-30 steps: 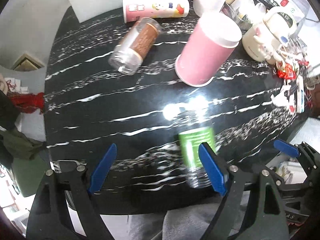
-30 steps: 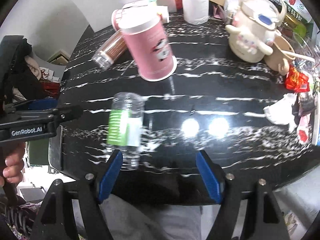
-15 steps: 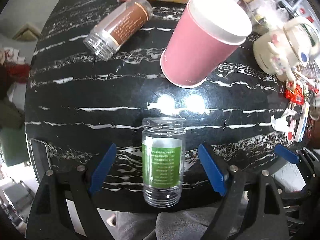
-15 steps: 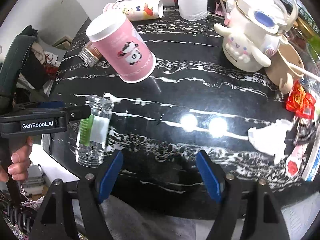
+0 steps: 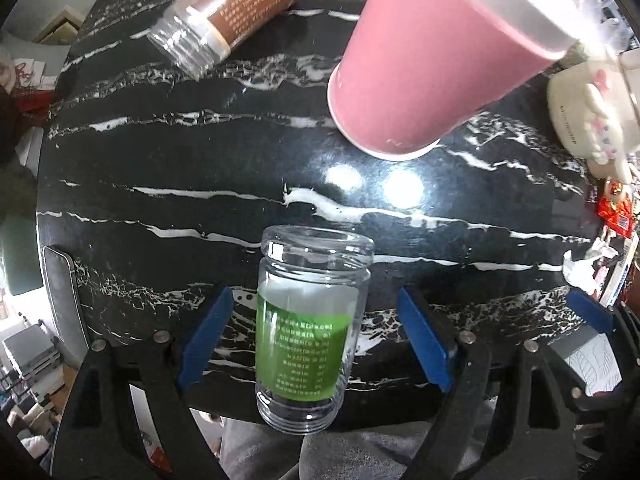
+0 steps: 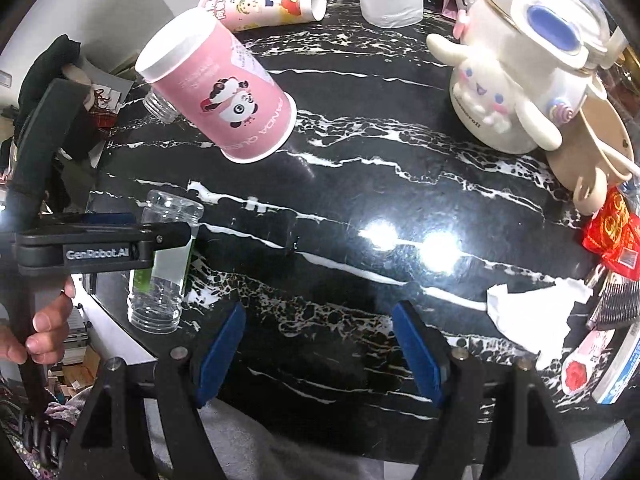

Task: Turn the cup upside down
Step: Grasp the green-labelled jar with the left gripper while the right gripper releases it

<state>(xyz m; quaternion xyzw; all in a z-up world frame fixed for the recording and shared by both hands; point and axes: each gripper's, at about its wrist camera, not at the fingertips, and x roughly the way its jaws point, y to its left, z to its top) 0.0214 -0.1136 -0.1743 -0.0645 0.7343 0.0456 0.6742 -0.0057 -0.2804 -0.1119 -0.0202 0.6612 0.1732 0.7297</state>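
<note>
Clear green-labelled glass jar (image 5: 306,332) inverted at marble worktop (image 5: 168,152) near edge; left gripper (image 5: 316,340) released, straddling it, right gripper (image 6: 320,352) unclenched, holding nothing. Flip seems done.

A clear glass cup (image 5: 308,332) with a green printed label around its middle stands at the near edge of the black marble table (image 5: 200,152). Its threaded, open end is down on the tabletop and its thick closed base faces up. It looks empty, standing straight between the wide-apart blue pads (image 5: 204,336).
</note>
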